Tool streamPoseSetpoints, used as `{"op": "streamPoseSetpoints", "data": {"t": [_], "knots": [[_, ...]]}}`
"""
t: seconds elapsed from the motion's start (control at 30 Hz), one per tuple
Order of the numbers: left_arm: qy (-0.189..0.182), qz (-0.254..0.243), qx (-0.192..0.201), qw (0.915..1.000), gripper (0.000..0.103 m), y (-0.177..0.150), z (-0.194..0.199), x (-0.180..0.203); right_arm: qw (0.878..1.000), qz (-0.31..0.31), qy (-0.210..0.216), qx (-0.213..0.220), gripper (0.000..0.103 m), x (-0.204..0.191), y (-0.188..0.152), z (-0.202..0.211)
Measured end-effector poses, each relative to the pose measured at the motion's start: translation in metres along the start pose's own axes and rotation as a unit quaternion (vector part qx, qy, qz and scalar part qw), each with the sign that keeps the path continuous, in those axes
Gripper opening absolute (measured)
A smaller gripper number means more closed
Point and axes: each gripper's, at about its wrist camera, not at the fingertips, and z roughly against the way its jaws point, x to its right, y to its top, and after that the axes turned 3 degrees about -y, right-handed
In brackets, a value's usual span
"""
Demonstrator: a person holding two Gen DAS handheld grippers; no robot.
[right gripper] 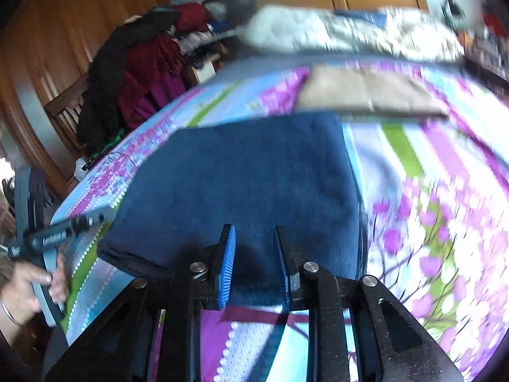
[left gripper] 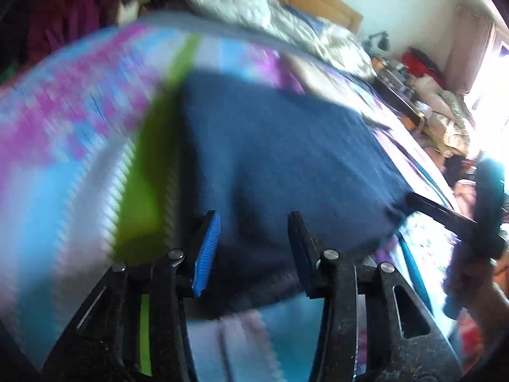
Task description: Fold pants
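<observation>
Dark blue pants [left gripper: 270, 152], folded into a broad rectangle, lie flat on a striped, flowered bedspread [left gripper: 63, 133]. My left gripper [left gripper: 253, 215] is open over their near edge, with blue cloth showing in the wide gap. In the right wrist view the pants [right gripper: 248, 175] fill the centre. My right gripper [right gripper: 253, 227] is open with a narrower gap, and their near edge lies between its fingers. The left gripper [right gripper: 79, 222], held by a hand [right gripper: 35, 283], points at the pants' left corner. The right gripper [left gripper: 439, 210] reaches the pants' right edge. Both views are motion-blurred.
A folded tan cloth [right gripper: 366, 95] lies on the bedspread [right gripper: 429, 191] just beyond the pants. White bedding [right gripper: 350, 35] is heaped at the head of the bed. Clothes are piled on a chair [right gripper: 143, 63] to the left, by a wooden wardrobe [right gripper: 57, 38]. A cluttered side table [left gripper: 410, 89] stands to the right.
</observation>
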Motion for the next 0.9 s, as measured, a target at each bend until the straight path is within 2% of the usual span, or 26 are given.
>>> {"op": "streamPoseSetpoints", "data": {"t": [0.1,0.13,0.2,0.27,0.3,0.33,0.37,0.4,0.47,0.53,0.6,0.67,0.77,0.87,0.9], "knots": [[0.010,0.003,0.055,0.9984,0.058,0.025,0.008,0.010,1.000,-0.002,-0.002,0.013,0.044,-0.007,0.013,0.000],[0.003,0.004,0.066,0.9978,0.063,0.039,0.001,0.012,1.000,-0.007,0.002,0.010,0.044,-0.009,0.015,-0.003],[0.010,-0.001,0.067,0.9977,0.066,0.049,-0.016,0.014,1.000,-0.017,0.009,0.003,0.044,-0.013,0.014,0.000],[0.030,0.013,0.054,0.9980,0.066,0.065,-0.049,0.008,1.000,-0.020,0.014,-0.004,0.044,-0.016,0.009,0.008],[0.043,0.034,0.038,0.9977,0.071,0.071,-0.064,0.000,1.000,-0.019,0.012,-0.008,0.044,-0.017,0.004,0.011],[0.070,0.070,-0.004,0.9950,0.080,0.071,-0.090,-0.021,1.000,-0.017,0.011,-0.012,0.044,-0.021,0.002,0.013],[0.086,0.098,-0.053,0.9900,0.085,0.069,-0.110,-0.038,1.000,-0.017,0.010,-0.015,0.044,-0.021,-0.002,0.015],[0.061,0.091,-0.029,0.9936,0.092,0.066,-0.109,-0.042,1.000,-0.018,0.005,-0.017,0.044,-0.024,-0.007,0.015],[0.073,0.075,-0.030,0.9940,0.090,0.069,-0.106,-0.037,1.000,-0.019,-0.004,-0.015,0.044,-0.023,-0.018,0.020],[0.102,0.052,-0.019,0.9932,0.088,0.067,-0.092,-0.034,1.000,-0.023,-0.012,-0.011,0.044,-0.019,-0.030,0.030],[0.139,0.065,0.018,0.9880,0.084,0.058,-0.062,-0.041,0.999,-0.029,-0.016,-0.008,0.044,-0.017,-0.040,0.042],[0.142,0.075,0.032,0.9865,0.082,0.047,-0.037,-0.046,0.999,-0.028,-0.026,-0.005,0.044,-0.018,-0.049,0.054],[0.150,0.039,0.043,0.9870,0.082,0.011,0.009,-0.027,0.999,-0.022,-0.043,-0.019,0.044,-0.028,-0.061,0.067],[0.155,0.007,0.029,0.9874,0.083,-0.037,0.046,0.009,0.997,-0.005,-0.065,-0.034,0.044,-0.043,-0.077,0.074],[0.154,0.004,0.022,0.9878,0.086,-0.043,0.046,0.014,0.997,0.002,-0.073,-0.036,0.047,-0.050,-0.083,0.076]]}}
